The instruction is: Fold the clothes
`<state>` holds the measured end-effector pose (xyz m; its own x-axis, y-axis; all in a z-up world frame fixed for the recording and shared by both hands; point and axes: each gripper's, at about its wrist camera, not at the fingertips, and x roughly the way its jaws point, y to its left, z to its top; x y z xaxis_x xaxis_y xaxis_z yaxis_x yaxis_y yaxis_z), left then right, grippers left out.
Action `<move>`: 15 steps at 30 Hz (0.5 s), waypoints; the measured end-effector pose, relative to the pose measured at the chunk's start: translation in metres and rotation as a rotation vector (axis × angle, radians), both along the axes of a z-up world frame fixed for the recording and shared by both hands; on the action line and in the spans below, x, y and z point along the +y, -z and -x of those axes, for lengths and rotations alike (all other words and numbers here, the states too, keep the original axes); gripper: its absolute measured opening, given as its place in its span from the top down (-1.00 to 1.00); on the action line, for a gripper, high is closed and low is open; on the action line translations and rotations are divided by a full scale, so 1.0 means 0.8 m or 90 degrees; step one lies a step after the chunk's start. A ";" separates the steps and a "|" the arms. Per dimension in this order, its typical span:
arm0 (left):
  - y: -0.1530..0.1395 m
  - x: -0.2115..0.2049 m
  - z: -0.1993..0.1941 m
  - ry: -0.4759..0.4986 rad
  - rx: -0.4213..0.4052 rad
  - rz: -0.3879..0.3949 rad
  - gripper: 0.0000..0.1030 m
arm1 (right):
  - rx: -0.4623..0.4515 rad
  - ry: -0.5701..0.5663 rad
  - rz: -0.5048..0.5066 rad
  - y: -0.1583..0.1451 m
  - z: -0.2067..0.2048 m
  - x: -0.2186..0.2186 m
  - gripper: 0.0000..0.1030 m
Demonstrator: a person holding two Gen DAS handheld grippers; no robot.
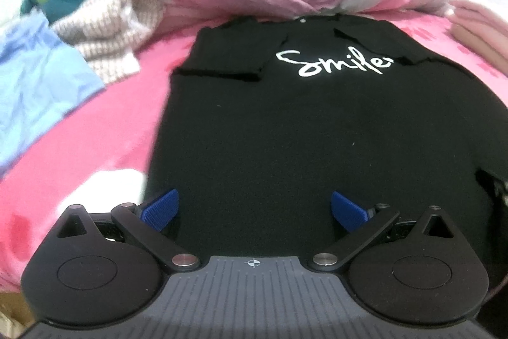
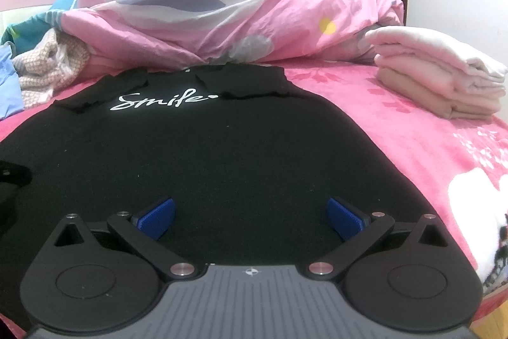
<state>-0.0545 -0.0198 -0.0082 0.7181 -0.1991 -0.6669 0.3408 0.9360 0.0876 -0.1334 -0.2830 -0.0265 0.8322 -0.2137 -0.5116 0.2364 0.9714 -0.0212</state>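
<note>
A black T-shirt (image 1: 301, 129) with white "Smile" lettering lies flat on the pink bed cover, both sleeves folded inward over the chest. It also shows in the right wrist view (image 2: 206, 154). My left gripper (image 1: 254, 212) is open and empty, over the shirt's near left hem. My right gripper (image 2: 250, 216) is open and empty, over the shirt's near right hem. The left gripper's edge shows at the far left of the right wrist view (image 2: 9, 180).
A crumpled pink quilt (image 2: 222, 8) lies behind the shirt. A stack of folded pale clothes (image 2: 441, 75) sits at the right. Unfolded clothes, a knit piece (image 1: 104, 34) and a blue garment (image 1: 38, 84), lie at the left. The pink bed cover (image 2: 428, 148) surrounds the shirt.
</note>
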 end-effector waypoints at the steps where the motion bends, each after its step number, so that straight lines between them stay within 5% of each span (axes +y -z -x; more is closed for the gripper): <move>1: -0.004 0.014 0.010 0.011 -0.011 0.001 -1.00 | 0.000 0.000 0.000 0.000 0.000 0.000 -1.00; 11: 0.010 0.121 0.084 0.048 0.018 -0.015 -0.99 | -0.004 0.001 0.000 0.002 0.001 0.002 -1.00; 15: 0.026 0.127 0.092 0.059 0.035 0.024 -0.88 | -0.002 0.002 0.001 0.002 -0.001 0.002 -1.00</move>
<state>-0.1279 0.0819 -0.0287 0.6583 -0.2886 -0.6952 0.4290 0.9028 0.0314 -0.1326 -0.2810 -0.0282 0.8330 -0.2168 -0.5089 0.2392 0.9707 -0.0220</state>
